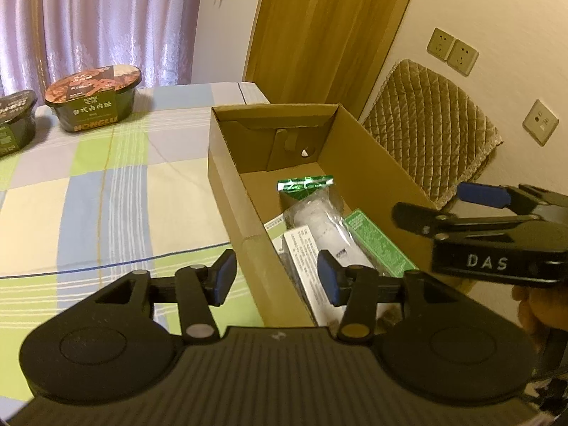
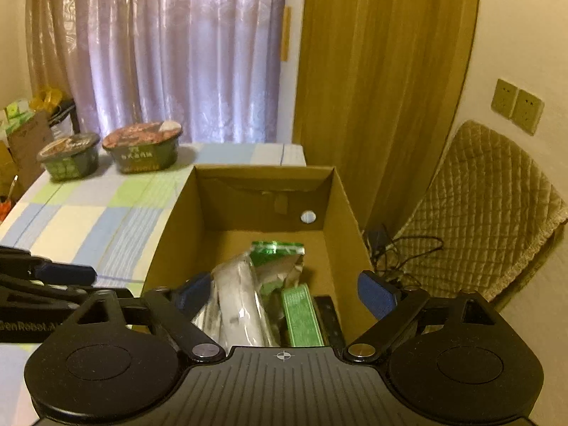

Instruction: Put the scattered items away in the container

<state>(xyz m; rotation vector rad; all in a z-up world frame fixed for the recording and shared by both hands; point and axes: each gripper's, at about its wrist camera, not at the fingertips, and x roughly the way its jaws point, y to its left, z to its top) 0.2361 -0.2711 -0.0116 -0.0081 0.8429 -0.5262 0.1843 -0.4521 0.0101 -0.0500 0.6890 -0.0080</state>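
Above the open brown cardboard box (image 2: pixel 262 191), both the left gripper (image 1: pixel 277 277) and right gripper (image 2: pixel 289 293) hover wide open, holding nothing, while two dark instant-meal bowls (image 1: pixel 94 101) wait beyond the box on the checked tabletop (image 1: pixel 106 184).

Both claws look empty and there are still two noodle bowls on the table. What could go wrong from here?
The left gripper hangs right over the near wall of the cardboard box, so moving off could bump it. The two noodle bowls sit far back on the table, a long reach. The box already holds a green packet, a clear wrapped roll and a green carton, so a wide bowl may land tilted on them.
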